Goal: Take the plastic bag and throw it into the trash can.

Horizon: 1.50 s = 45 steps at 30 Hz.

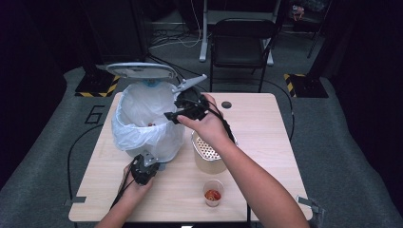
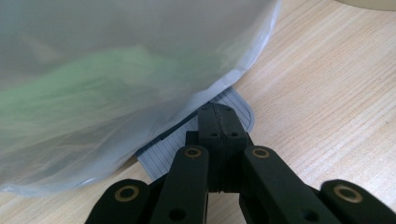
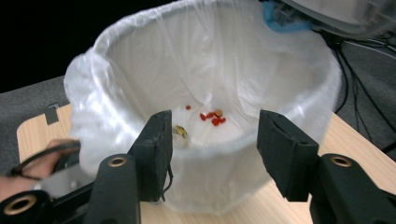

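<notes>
A pedal bin lined with a white bag point(image 1: 142, 118) stands on the left of the wooden table point(image 1: 266, 123), its lid point(image 1: 140, 70) raised. My left gripper point(image 1: 150, 161) is low at the bin's foot. In the left gripper view, my left gripper point(image 2: 217, 109) is shut, its tips resting on the grey ribbed pedal point(image 2: 236, 105) under the bag point(image 2: 116, 79). My right gripper point(image 1: 172, 115) hangs at the bin's right rim. In its own view, the right gripper point(image 3: 215, 140) is open with nothing between the jaws. Small red scraps point(image 3: 212, 116) lie at the bottom of the bag point(image 3: 210, 60).
A perforated metal strainer point(image 1: 206, 147) sits on a tan cup right of the bin. Near the front edge stands a small clear cup point(image 1: 213, 192) with red bits in it. A black chair point(image 1: 240, 42) stands beyond the table. Cables trail from both grippers.
</notes>
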Each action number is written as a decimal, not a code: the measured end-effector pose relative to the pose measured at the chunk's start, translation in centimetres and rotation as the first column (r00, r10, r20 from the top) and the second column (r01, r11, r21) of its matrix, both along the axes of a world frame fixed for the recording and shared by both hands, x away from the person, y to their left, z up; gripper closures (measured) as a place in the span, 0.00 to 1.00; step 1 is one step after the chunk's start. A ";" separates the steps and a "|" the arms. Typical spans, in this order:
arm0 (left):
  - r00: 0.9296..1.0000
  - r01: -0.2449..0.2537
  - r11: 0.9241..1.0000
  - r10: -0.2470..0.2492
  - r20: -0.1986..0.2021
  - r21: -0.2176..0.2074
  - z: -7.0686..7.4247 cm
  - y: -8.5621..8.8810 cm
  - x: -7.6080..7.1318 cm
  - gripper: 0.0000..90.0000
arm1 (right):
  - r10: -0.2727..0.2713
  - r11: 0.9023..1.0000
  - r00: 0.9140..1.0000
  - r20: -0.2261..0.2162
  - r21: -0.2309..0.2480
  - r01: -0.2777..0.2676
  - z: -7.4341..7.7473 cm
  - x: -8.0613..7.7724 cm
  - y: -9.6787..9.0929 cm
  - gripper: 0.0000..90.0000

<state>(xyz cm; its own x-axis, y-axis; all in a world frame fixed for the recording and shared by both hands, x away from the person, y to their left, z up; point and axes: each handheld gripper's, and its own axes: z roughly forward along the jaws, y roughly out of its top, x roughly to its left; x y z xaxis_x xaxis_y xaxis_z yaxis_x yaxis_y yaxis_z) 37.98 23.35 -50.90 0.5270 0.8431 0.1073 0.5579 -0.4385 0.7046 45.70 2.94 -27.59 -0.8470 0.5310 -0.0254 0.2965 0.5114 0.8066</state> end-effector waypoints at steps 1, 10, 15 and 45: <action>1.000 -0.001 1.000 0.001 0.000 -0.001 0.0 0.0 0.0 1.00 | -0.008 1.000 1.000 0.001 -0.001 0.008 -0.1 -0.4 -0.5 0.49; 1.000 0.005 1.000 -0.005 -0.006 0.004 0.0 0.1 0.0 1.00 | -0.047 0.999 0.998 0.042 0.010 0.047 -2.3 -4.2 -6.2 0.37; 1.000 0.011 1.000 -0.011 -0.004 0.013 0.1 0.1 0.0 1.00 | -0.067 0.998 0.997 0.045 0.020 0.066 -5.1 -6.9 -8.8 0.32; 0.999 0.031 0.999 -0.031 -0.005 0.029 0.1 0.0 0.1 1.00 | -0.022 0.999 0.999 -0.039 0.038 0.023 -15.1 -13.6 -11.7 0.08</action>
